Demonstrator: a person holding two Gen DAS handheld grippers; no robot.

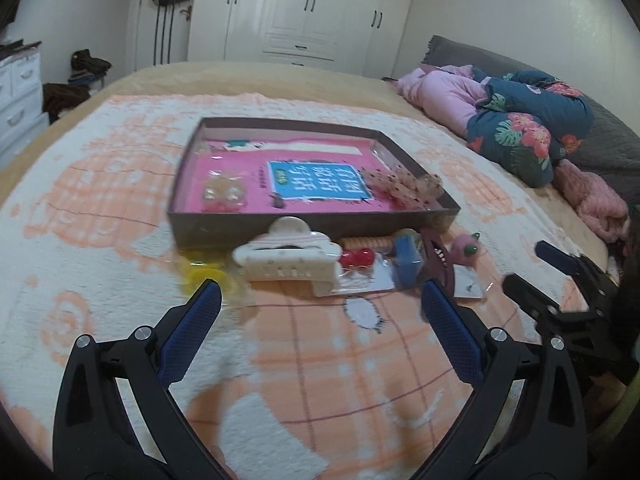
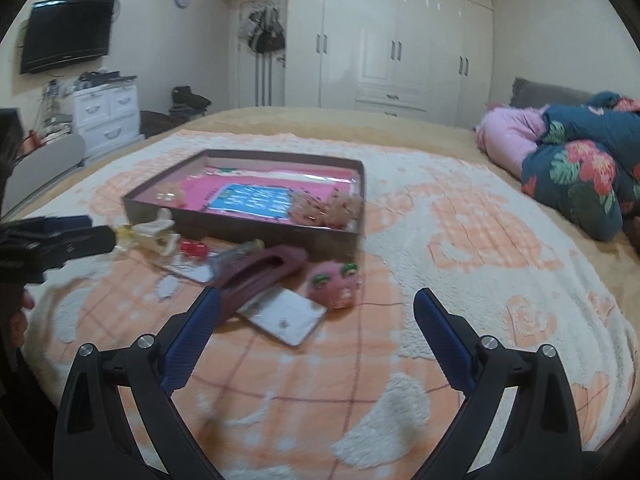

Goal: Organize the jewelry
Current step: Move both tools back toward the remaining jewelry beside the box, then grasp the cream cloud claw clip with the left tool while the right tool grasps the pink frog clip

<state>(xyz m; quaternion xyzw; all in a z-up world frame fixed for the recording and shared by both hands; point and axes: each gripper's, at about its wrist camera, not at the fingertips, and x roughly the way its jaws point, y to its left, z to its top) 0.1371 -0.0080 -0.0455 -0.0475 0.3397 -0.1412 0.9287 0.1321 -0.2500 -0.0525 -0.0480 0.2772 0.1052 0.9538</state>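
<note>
Both sets of jaws stand spread wide and carry nothing. The left gripper hangs just short of a large white plastic claw clip, which lies on the peach-and-white fleece blanket straight ahead, between the two fingertips and a little beyond them. Its long axis runs crosswise to the jaws, teeth facing them, its humped back towards the shallow dark cardboard box lined in pink, just behind it. Beside the clip lie a yellow ring-like piece off the left jaw and a red bead pair towards the right jaw.

The right gripper hovers over a dark maroon flat hair clip, whose long axis slants from the left jaw tip away towards the box, with a pink fuzzy strawberry-like ornament between the jaws further ahead and a white card under the clip's near end.

The likely step is lifting the white clip into the box. Closing across its short width at the middle should hold best; gripping one end risks it swinging, and the crowded neighbours could be dragged along.
</note>
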